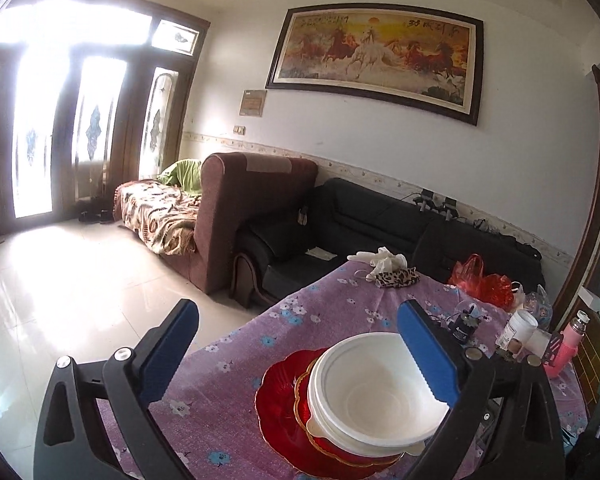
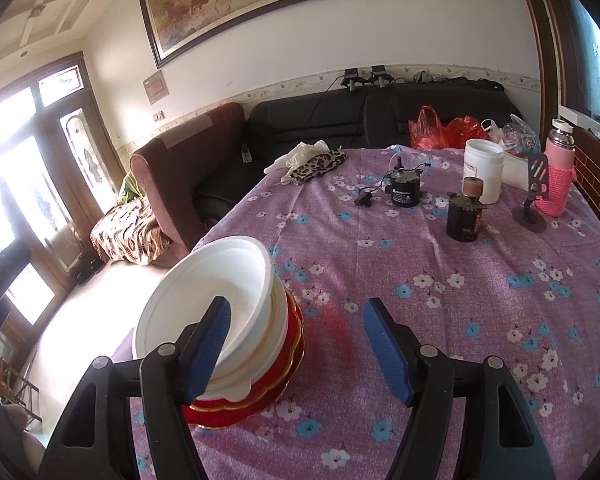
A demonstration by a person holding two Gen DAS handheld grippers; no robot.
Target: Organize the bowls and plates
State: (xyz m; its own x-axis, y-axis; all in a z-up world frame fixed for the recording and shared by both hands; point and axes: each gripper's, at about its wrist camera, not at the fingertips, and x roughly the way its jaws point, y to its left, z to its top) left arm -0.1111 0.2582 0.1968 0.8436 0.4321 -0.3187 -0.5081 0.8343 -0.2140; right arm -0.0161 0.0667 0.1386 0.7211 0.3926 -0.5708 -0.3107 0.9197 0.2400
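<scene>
Floral table (image 2: pixel 440 264), both grippers' fingers (image 2: pixel 388 354) apart

Counts on the counter (image 2: pixel 480 320)

One stack of white bowls (image 2: pixel 220 300), at least two, on two red plates (image 2: pixel 260 400); two black motors (image 2: pixel 405 190); one white jar (image 2: pixel 483 170); one pink bottle (image 2: pixel 558 168); one phone stand (image 2: pixel 534 200); two red bags (image 2: pixel 440 126); one leopard pouch (image 2: pixel 318 166).

A purple floral cloth (image 2: pixel 440 300) covers the surface. On it lie a red plate (image 1: pixel 276 396) under white bowls (image 1: pixel 380 392), a leopard-print pouch (image 2: pixel 320 166), a white jar (image 2: pixel 483 170) and a pink bottle (image 2: pixel 558 172).
</scene>
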